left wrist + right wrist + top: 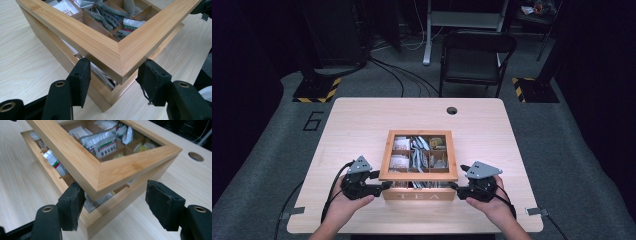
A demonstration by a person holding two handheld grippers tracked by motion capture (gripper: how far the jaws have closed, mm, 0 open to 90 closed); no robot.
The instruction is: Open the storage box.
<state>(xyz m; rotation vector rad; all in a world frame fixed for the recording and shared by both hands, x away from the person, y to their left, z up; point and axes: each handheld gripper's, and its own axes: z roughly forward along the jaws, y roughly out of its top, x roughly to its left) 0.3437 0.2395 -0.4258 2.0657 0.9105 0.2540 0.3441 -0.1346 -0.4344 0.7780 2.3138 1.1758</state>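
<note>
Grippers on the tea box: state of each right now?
Left gripper: open, jaws either side of the lid's front corner, which is raised off the tea box.
Right gripper: open, jaws flank the lid's other front corner, nothing clamped.

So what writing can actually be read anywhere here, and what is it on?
"TEA": front wall of the wooden box.
"6": painted on the grey floor left of the table.
Print on the tea packets inside the box: too small and blurred to read.
</note>
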